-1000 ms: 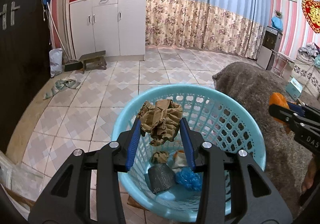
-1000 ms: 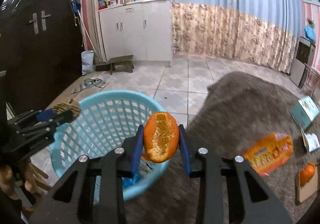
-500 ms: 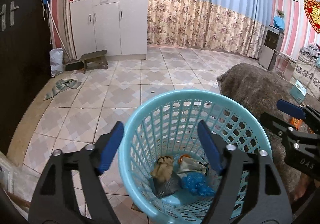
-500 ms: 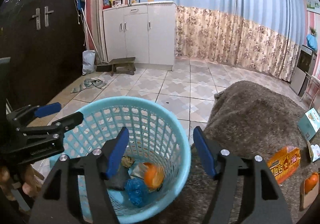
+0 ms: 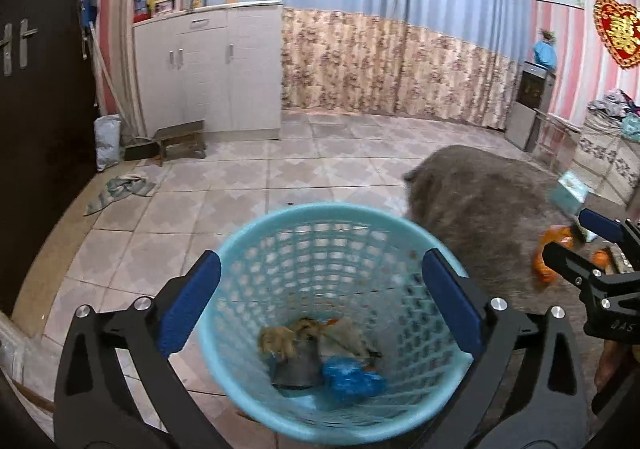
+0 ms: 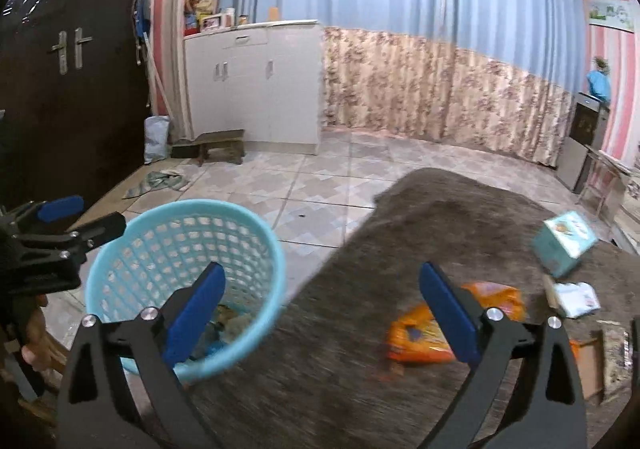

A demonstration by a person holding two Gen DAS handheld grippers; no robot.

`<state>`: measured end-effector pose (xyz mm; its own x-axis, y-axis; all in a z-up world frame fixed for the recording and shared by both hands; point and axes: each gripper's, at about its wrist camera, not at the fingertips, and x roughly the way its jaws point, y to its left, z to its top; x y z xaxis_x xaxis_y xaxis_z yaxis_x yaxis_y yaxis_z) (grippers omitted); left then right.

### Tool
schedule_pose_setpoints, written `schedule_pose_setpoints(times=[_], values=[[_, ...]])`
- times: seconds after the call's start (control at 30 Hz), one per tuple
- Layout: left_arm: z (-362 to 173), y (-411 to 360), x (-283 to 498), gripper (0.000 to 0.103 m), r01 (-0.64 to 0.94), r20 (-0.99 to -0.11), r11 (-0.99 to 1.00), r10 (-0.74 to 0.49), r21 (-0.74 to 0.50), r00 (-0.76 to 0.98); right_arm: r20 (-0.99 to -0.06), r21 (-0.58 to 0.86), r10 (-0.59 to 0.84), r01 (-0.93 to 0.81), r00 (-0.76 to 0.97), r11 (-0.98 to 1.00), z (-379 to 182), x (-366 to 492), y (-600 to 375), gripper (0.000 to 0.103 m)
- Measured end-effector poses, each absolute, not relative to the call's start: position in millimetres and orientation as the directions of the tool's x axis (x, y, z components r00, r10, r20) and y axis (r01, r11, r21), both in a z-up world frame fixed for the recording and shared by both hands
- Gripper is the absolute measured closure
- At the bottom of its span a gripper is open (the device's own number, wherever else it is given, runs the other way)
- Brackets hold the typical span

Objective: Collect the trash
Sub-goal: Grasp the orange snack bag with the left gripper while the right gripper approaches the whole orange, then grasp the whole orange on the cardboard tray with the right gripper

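- Tiled floor and a grey furry cover fill the near ground around us, with the blue basket (image 5: 336, 313) standing on the tiles against the cover's (image 6: 400, 249) left edge.
- Our left gripper (image 5: 320, 305) hangs over the basket; its jaws have just been opening and now stand wide with nothing between them.
- Our right gripper (image 6: 324, 313) has likewise just been spreading and is empty, now looking over the cover rather than the basket.
- A second ago we held crumpled brown paper and an orange peel; the brown paper (image 5: 280, 341) now lies on the basket's floor among a grey lump and a blue wad, so that drop looks done. The peel is not clearly visible.
- Farther along the cover, near its right edge, an orange wrapper (image 6: 436, 329) lies flat and crinkled, likely our next pick.
- Beyond it sit a teal box (image 6: 566, 243) and a small white packet (image 6: 576, 299).
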<state>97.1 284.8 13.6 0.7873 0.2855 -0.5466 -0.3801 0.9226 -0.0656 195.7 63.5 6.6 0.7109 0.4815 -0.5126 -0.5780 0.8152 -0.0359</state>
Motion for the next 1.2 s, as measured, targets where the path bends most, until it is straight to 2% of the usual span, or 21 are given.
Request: schedule_pose_setpoints(times=[0.33, 0.47, 0.7, 0.77, 0.83, 0.97, 1.13, 1.2], values=[[12, 192, 136, 0.006, -0.259, -0.547, 0.96, 0.162, -0.105, 0.821, -0.53, -0.057, 0.291, -0.376, 0.797, 0.925, 2, 216, -72, 0.007], [3, 152, 156, 0.006, -0.207, -0.559, 0.975, 0.126, -0.084, 0.82, -0.541, -0.067, 0.211, -0.292, 0.814, 0.954, -6, 225, -115, 0.007], [-18, 113, 185, 0.006, -0.159, -0.592, 0.986, 0.098, -0.052, 0.8, -0.582, -0.064, 0.149, -0.228, 0.799, 0.972, -25, 245, -157, 0.007], [-24, 107, 196, 0.009, -0.148, -0.601, 0.988, 0.097, -0.036, 0.793, -0.597, -0.05, 0.148, -0.221, 0.789, 0.974, -30, 250, -161, 0.007], [-31, 102, 207, 0.019, -0.128, -0.625, 0.991, 0.073, -0.044, 0.777, -0.606, -0.035, 0.15, -0.215, 0.781, 0.976, -37, 252, -165, 0.007], [-42, 91, 224, 0.027, -0.104, -0.655, 0.994, 0.059, -0.03, 0.753, -0.627, -0.021, 0.158, -0.219, 0.763, 0.975, -47, 258, -164, 0.007], [-50, 79, 235, 0.07, -0.034, -0.687, 0.999, 0.008, -0.024, 0.727, -0.646, -0.016, 0.171, -0.238, 0.744, 0.971, -54, 269, -157, 0.007], [-51, 78, 235, 0.081, -0.022, -0.688, 0.999, -0.002, -0.026, 0.726, -0.65, -0.014, 0.178, -0.246, 0.739, 0.969, -56, 272, -153, 0.008]])
